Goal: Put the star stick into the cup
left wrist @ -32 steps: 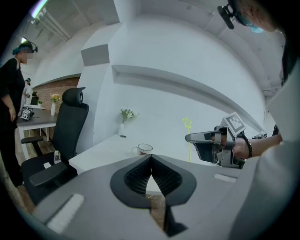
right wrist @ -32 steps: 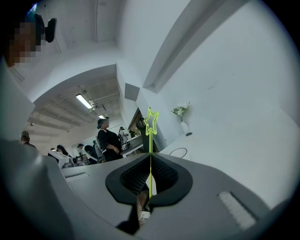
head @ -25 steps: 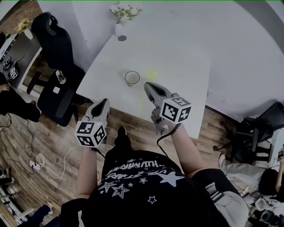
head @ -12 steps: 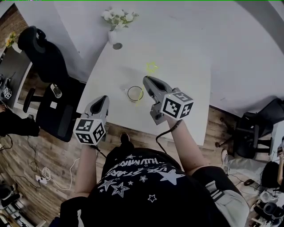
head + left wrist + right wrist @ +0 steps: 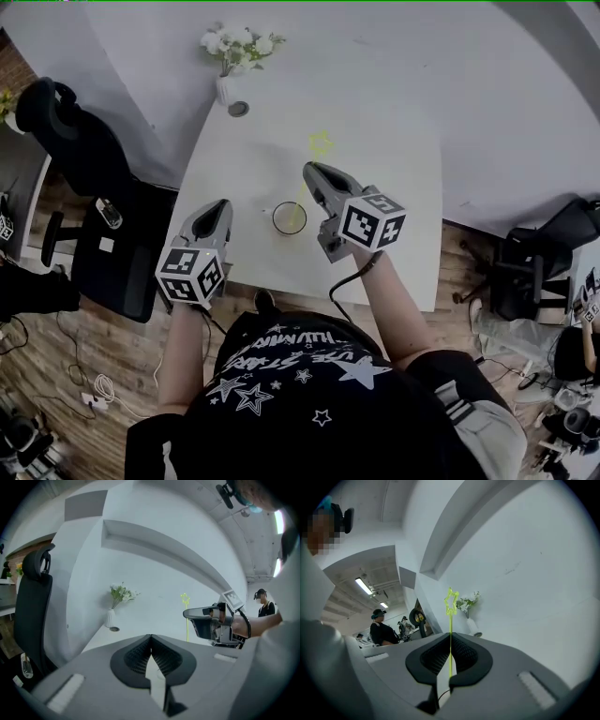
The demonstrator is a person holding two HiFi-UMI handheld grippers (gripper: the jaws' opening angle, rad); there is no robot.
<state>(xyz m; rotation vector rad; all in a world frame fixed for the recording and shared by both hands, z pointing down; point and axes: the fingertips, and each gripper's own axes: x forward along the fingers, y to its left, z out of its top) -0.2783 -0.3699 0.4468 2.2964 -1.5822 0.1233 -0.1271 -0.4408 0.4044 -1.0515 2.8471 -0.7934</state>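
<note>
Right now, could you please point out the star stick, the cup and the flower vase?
star stick [image 5: 450,623]: right gripper view, on the shaft below the star.
cup [image 5: 274,217]: head view, on its left rim.
flower vase [image 5: 224,91]: head view, on the white body.

White desk [image 5: 375,112] on wood floor [image 5: 84,366]. Vase [image 5: 224,90] with white flowers [image 5: 234,42] at far left corner, dark disc [image 5: 238,109] just beside. Black chair [image 5: 66,131] left, second chair [image 5: 525,272] right.

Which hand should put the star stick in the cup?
Right. The right gripper pinches the star stick in its fingers, close to the cup. The left gripper is shut and empty.
</note>
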